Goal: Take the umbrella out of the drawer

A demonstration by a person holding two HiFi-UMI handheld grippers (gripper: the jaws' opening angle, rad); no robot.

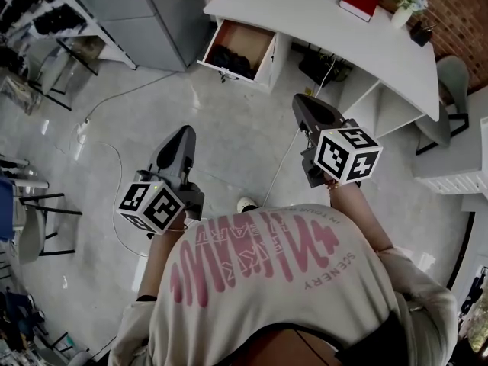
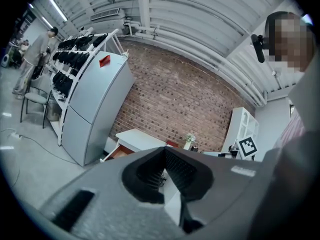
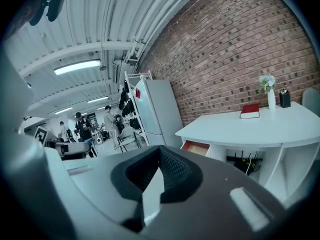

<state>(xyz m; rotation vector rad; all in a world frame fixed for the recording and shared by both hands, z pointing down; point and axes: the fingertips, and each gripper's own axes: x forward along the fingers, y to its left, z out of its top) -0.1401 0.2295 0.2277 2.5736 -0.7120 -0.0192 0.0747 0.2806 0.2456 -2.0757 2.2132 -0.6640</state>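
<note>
The white desk (image 1: 320,21) has one drawer (image 1: 263,61) pulled open at its left end, and a dark bundle (image 1: 231,58) that could be the umbrella lies inside. I stand on the grey floor some way short of it. My left gripper (image 1: 183,134) points toward the desk with its jaws together and nothing in them. My right gripper (image 1: 300,102) is held higher and nearer the desk, also shut and empty. The open drawer (image 2: 114,153) shows far off in the left gripper view past the left gripper (image 2: 165,158). In the right gripper view the drawer (image 3: 196,147) lies beyond the right gripper (image 3: 159,156).
A red book (image 1: 358,2), a vase of flowers (image 1: 404,6) and a dark cup (image 1: 421,33) sit on the desk. A grey cabinet (image 1: 145,14) stands left of it, a chair (image 1: 451,90) at its right end. A white cable (image 1: 103,155) crosses the floor.
</note>
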